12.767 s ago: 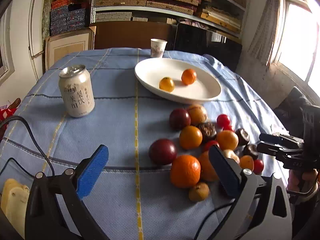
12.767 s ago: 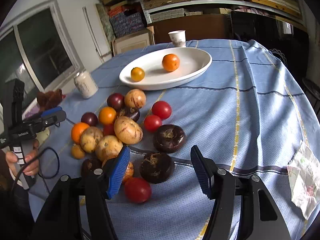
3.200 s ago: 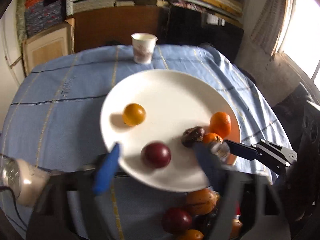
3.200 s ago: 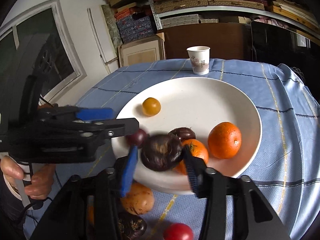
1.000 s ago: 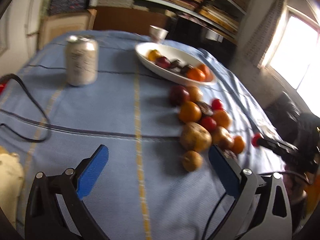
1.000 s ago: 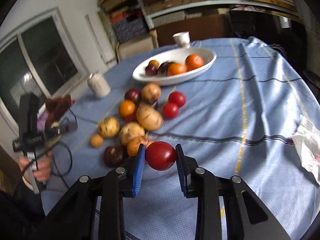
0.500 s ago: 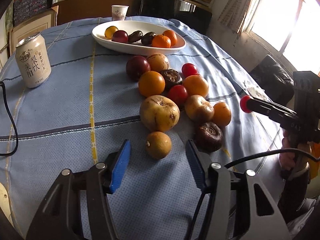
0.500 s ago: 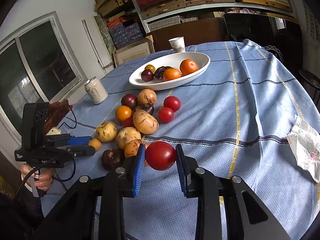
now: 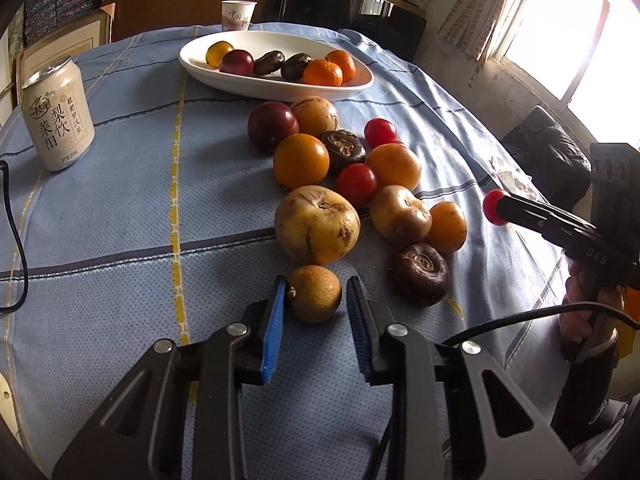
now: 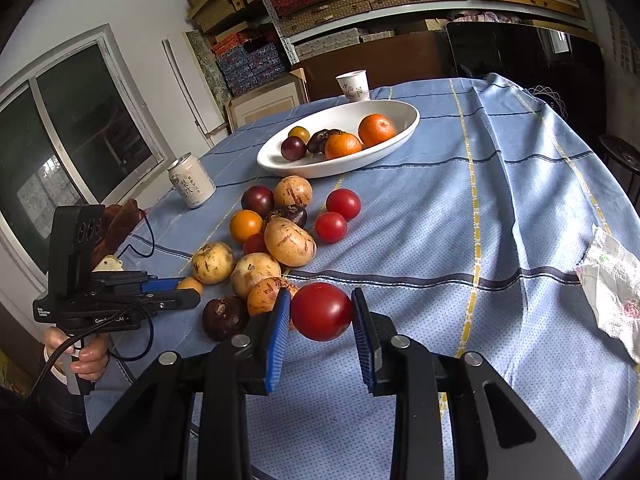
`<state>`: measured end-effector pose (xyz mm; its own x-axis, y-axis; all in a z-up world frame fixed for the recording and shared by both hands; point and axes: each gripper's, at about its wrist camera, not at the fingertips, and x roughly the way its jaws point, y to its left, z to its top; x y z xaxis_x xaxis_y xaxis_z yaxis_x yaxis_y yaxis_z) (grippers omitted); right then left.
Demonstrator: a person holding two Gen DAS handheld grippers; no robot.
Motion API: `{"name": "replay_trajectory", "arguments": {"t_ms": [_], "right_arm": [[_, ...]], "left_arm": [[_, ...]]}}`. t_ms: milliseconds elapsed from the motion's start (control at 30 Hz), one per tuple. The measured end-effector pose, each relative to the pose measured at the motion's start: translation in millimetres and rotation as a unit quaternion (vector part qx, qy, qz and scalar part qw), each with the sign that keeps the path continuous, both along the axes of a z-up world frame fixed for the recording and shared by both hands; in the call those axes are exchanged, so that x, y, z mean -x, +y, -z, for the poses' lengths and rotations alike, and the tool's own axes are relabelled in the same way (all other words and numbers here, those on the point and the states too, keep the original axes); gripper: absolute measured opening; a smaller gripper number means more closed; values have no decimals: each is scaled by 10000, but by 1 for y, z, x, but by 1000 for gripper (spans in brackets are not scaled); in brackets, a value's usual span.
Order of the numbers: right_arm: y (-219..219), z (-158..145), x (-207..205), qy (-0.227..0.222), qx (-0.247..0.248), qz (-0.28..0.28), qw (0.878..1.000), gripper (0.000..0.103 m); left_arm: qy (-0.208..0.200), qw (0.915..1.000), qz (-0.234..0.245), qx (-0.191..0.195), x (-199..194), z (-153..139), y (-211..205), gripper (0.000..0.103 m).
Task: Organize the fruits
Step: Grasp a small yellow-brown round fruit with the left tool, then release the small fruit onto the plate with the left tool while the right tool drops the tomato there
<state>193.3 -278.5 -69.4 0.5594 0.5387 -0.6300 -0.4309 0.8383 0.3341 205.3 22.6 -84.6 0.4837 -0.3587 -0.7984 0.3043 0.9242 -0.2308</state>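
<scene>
Between the blue pads of the left gripper (image 9: pixel 315 295), a small brown fruit (image 9: pixel 315 293) is enclosed where it rests on the blue tablecloth (image 9: pixel 132 208); the jaws have just been closing, and both pads are now drawn in against its sides, so a pinch is judged to be made with the fruit not yet lifted. This fruit lies at the near edge of the loose pile, just beside a large yellow-brown fruit (image 9: pixel 317 224) and apart from a dark purple fruit (image 9: pixel 420 274), which is probably why it is taken first: it can be reached without disturbing its neighbours. By the right gripper (image 10: pixel 321 312), a red tomato (image 10: pixel 321 311) is clamped between narrowly set pads and is held clear above the cloth, presumably for carriage to the white dish (image 10: pixel 404 128). That dish, at the far side of the table, already contains two oranges, a plum, dark fruits and a small yellow one, so the sorting is judged to be partly done. A drink can (image 9: pixel 58 118) and a paper cup (image 9: pixel 238 16) are left standing outside the working area.
</scene>
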Motion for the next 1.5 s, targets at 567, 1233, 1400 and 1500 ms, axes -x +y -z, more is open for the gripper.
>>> {"name": "replay_trajectory", "arguments": {"t_ms": [567, 1233, 1400, 1500], "right_arm": [[20, -56, -61, -49, -293, -152, 9994, 31], [96, -17, -192, 887, -616, -171, 9940, 59], [75, -38, -157, 548, -702, -71, 9960, 86], [56, -48, -117, 300, -860, 26, 9958, 95]], "left_arm": [[-794, 9967, 26, 180, -44, -98, 14, 26], [-490, 9948, -819, -362, -200, -56, 1, 70], [-801, 9922, -958, -67, -163, -77, 18, 93], [-835, 9915, -986, 160, -133, -80, 27, 98]]}}
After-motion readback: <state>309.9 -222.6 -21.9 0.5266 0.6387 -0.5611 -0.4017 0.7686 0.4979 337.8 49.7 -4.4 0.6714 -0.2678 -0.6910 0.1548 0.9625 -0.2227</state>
